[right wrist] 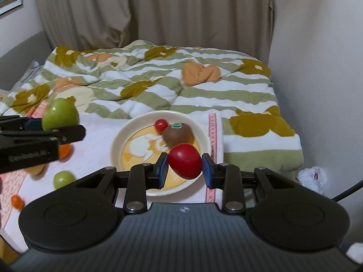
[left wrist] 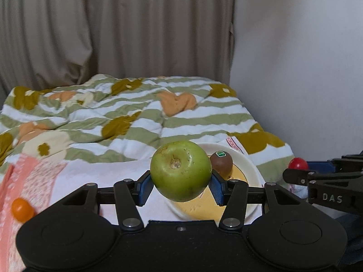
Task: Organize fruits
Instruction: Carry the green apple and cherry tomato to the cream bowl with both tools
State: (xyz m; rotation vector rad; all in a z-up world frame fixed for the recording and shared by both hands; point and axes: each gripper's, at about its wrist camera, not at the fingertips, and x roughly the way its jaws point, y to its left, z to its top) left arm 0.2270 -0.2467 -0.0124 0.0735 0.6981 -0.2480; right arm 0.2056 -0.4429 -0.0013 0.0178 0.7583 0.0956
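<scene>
My left gripper (left wrist: 180,187) is shut on a green apple (left wrist: 180,170) and holds it above the near left rim of a cream plate (left wrist: 250,168). My right gripper (right wrist: 185,168) is shut on a red tomato (right wrist: 185,160) above the plate's (right wrist: 118,140) near right part. On the plate lie a brown kiwi (right wrist: 178,134) with a sticker and a small red tomato (right wrist: 161,124). The kiwi also shows in the left wrist view (left wrist: 221,162). The left gripper with the apple (right wrist: 60,113) shows at the left of the right wrist view.
The plate rests on a white and pink cloth (right wrist: 95,133) on a bed with a striped quilt (right wrist: 158,79). Left of the plate lie a small green fruit (right wrist: 63,178) and small orange fruits (right wrist: 17,201) (left wrist: 21,209). A wall (right wrist: 317,68) stands at the right.
</scene>
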